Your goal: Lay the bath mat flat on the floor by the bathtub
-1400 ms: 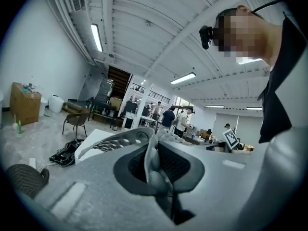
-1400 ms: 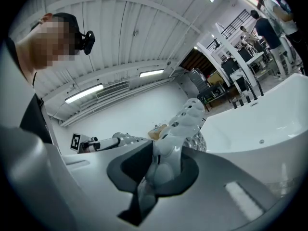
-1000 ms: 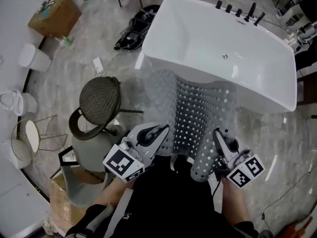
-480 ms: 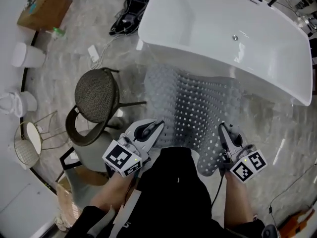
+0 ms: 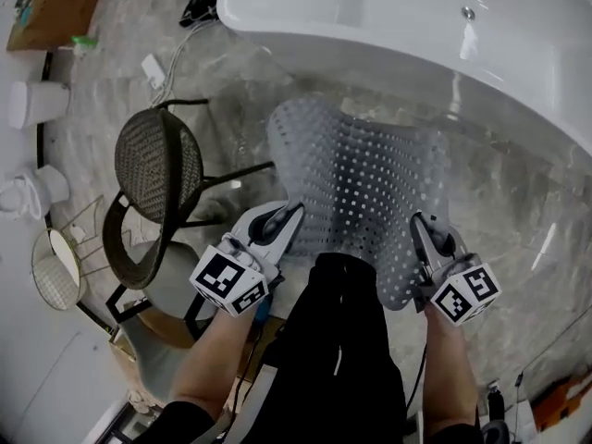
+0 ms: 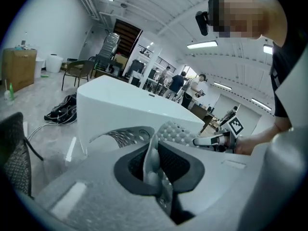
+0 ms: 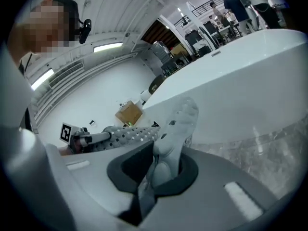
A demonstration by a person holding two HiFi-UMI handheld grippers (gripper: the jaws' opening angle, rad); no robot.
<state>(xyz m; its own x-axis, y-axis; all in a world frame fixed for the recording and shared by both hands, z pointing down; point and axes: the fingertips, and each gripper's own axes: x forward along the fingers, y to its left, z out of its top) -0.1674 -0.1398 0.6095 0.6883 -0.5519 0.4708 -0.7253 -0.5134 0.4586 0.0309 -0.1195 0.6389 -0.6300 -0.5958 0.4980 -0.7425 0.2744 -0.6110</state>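
left jaws: left gripper (image 5: 290,216) is pinching the bath mat (image 5: 365,176) by its lower-left corner | right jaws: right gripper (image 5: 418,224) is pinching its lower-right corner | mat: is sagging in waves at frame centre over the marble floor (image 5: 504,188), its far edge lying near the bathtub (image 5: 398,21) along the top | wicker chair (image 5: 159,163) is standing at left

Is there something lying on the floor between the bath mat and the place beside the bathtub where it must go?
Nothing visible. The floor beside the bathtub looks bare around the bath mat; the wicker chair stands off to its left, apart from it.
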